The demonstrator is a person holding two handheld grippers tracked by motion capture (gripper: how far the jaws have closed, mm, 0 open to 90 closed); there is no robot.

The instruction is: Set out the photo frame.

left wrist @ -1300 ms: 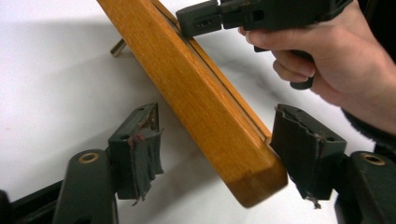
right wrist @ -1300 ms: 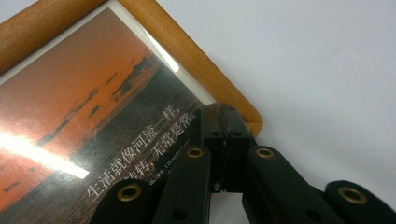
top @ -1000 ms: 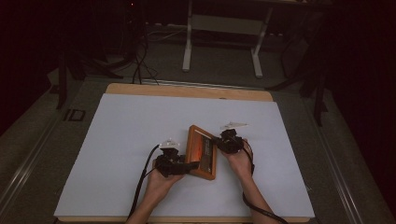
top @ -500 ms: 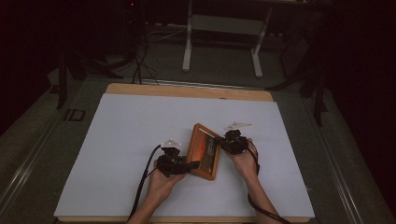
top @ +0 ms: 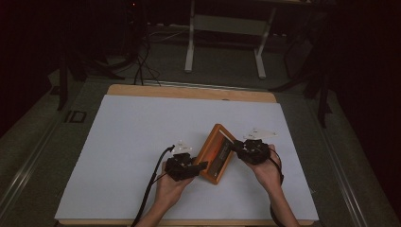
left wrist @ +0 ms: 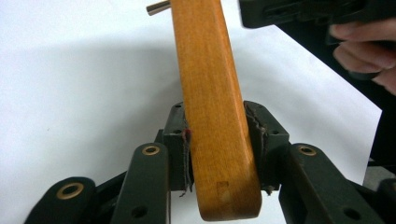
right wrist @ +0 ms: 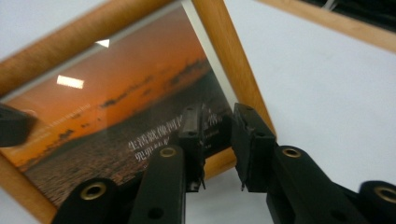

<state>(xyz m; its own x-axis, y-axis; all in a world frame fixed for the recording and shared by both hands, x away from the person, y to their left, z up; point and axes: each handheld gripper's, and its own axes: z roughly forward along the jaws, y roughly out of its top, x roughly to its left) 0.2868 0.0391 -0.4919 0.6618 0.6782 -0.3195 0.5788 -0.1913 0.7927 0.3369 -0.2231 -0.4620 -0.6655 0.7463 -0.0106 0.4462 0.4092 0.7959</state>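
Note:
A wooden picture frame [top: 215,153] with an orange sunset picture lies slantwise on the white sheet, between my two hands. My left gripper [top: 203,165] holds its near left rail. In the left gripper view the pads [left wrist: 256,135] press both sides of the wooden rail [left wrist: 210,84], the jaws having just been closing on it. My right gripper [top: 235,147] is at the frame's right side. In the right gripper view its jaws [right wrist: 218,140] have just been opening and stand a little apart with nothing between them, in front of the picture [right wrist: 116,93].
A white sheet [top: 142,142] covers most of the wooden table [top: 189,92]. Behind the table stand white desk legs [top: 224,42] and cables on a dark floor. The other hand [left wrist: 359,46] and its gripper [left wrist: 303,11] show at the top right of the left gripper view.
The frame has turned, its far end swinging right. The left gripper has shut on its near rail. The right gripper has let go and moved right and up.

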